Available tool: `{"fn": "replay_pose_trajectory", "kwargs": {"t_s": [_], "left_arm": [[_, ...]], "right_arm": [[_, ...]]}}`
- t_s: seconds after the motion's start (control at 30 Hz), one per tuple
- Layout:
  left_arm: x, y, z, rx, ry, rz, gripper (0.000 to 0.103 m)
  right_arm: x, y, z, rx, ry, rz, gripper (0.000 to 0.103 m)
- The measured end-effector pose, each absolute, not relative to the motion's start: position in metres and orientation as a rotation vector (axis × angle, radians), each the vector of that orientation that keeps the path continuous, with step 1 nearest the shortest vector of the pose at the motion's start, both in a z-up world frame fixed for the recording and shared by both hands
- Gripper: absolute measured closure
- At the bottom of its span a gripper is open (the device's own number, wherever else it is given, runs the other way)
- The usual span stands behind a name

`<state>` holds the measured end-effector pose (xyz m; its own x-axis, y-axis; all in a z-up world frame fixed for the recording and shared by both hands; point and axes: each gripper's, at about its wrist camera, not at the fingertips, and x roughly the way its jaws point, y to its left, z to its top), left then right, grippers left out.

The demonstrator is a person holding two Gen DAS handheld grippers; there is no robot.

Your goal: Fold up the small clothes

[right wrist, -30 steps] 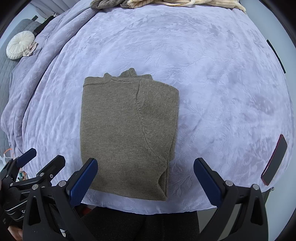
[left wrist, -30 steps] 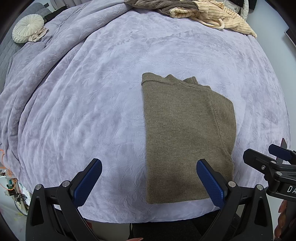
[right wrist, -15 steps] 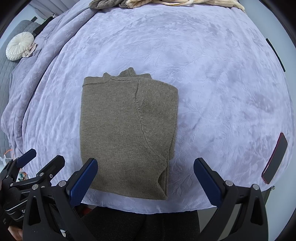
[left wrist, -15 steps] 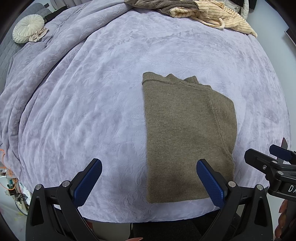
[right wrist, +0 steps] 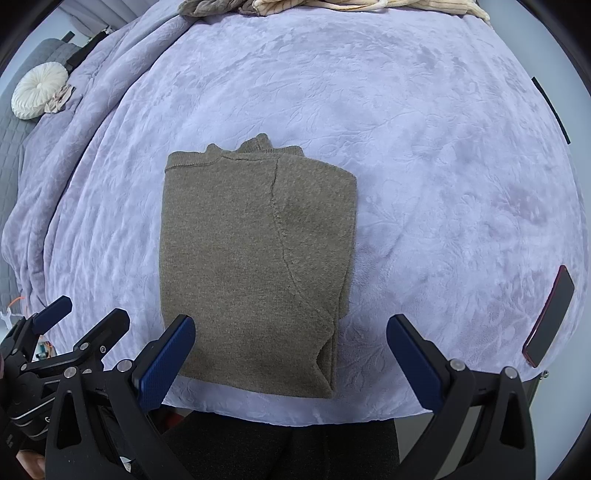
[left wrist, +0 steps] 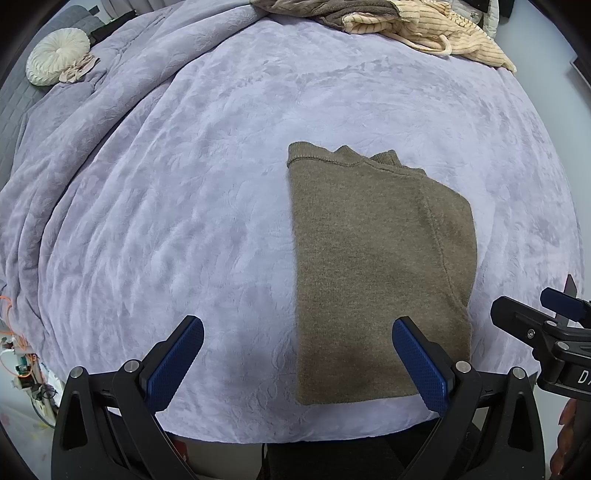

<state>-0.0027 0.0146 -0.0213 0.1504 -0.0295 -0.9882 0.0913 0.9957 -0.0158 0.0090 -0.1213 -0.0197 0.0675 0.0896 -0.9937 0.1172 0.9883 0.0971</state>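
An olive-brown knit sweater (left wrist: 376,266) lies folded into a rectangle on the lavender bedspread (left wrist: 207,184), near the bed's front edge. It also shows in the right wrist view (right wrist: 255,258). My left gripper (left wrist: 295,362) is open and empty, held above the front edge with its right finger over the sweater's lower part. My right gripper (right wrist: 291,358) is open and empty, with its left finger over the sweater's lower left corner. The right gripper also shows at the right edge of the left wrist view (left wrist: 535,332).
A pile of cream and brown clothes (left wrist: 406,22) lies at the far end of the bed. A round white cushion (left wrist: 57,55) sits at the far left. A dark phone with a red rim (right wrist: 550,314) lies on the bedspread at the right.
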Motion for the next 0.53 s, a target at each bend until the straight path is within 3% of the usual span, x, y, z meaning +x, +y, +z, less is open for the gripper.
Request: {"fn": "replay_pose_trajectory", "kwargs": {"t_s": [0.53], "left_arm": [[-0.0026,0.0149,-0.0208,0.054,1.396,-0.083,0.001]], "right_arm": [[0.0079,-0.1187,-0.0218,0.17,1.511,-0.025,0.0]]}}
